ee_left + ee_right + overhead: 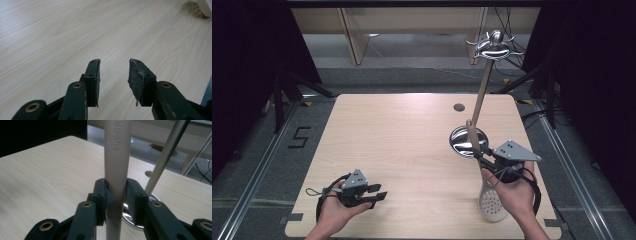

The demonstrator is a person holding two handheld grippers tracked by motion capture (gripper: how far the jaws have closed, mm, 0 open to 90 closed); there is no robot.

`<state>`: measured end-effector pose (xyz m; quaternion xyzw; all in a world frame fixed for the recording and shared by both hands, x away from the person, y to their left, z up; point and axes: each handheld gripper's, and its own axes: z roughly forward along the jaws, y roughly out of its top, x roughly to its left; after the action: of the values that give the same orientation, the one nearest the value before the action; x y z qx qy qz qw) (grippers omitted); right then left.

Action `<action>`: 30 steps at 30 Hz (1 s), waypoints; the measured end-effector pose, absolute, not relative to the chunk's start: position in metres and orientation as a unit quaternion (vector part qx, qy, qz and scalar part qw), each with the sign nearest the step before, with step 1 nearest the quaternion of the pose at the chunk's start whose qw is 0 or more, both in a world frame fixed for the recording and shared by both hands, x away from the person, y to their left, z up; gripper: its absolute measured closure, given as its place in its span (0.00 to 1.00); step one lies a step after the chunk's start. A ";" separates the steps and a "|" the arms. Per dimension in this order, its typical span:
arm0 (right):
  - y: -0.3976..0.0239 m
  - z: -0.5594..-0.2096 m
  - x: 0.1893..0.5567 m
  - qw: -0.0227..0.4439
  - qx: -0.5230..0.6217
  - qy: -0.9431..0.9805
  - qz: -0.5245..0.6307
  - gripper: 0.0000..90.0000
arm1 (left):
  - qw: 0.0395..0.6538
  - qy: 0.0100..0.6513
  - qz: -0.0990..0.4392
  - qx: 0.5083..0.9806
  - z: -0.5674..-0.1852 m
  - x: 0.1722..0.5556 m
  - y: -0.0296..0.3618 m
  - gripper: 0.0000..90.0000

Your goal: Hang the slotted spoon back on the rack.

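On a pale wooden bench, the right gripper has its fingers clamped on the beige handle of a white slotted plastic spatula, beside a metal utensil stand. The left gripper rests apart, fingers spread, empty.

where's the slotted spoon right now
In the high view the slotted spoon lies at the table's near right corner; its beige handle is clamped in the right gripper, beside the utensil stand's round steel base.
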<state>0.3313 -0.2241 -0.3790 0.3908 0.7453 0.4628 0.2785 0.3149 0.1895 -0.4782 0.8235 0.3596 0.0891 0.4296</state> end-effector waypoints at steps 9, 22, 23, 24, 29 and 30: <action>-0.229 -0.375 0.327 0.324 0.388 0.714 0.484 0.79 | 0.427 0.351 0.094 0.828 -0.478 0.315 0.190 0.67; -0.236 -0.367 0.324 0.347 0.400 0.683 0.504 0.79 | 0.429 0.356 0.092 0.825 -0.478 0.315 0.190 0.67; -0.234 -0.367 0.323 0.342 0.408 0.676 0.510 0.79 | 0.429 0.361 0.088 0.823 -0.478 0.315 0.190 0.67; -0.236 -0.365 0.324 0.354 0.397 0.676 0.510 0.79 | 0.429 0.360 0.088 0.824 -0.478 0.315 0.190 0.67; -0.237 -0.364 0.324 0.351 0.404 0.670 0.515 0.79 | 0.430 0.359 0.089 0.824 -0.478 0.315 0.189 0.67; -0.237 -0.364 0.324 0.351 0.404 0.670 0.515 0.79 | 0.430 0.359 0.089 0.824 -0.478 0.315 0.189 0.67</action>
<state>0.3237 -0.2369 -0.3639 0.4041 0.6698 0.5146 0.3511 0.3151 0.1895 -0.4784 0.8236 0.3594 0.0888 0.4296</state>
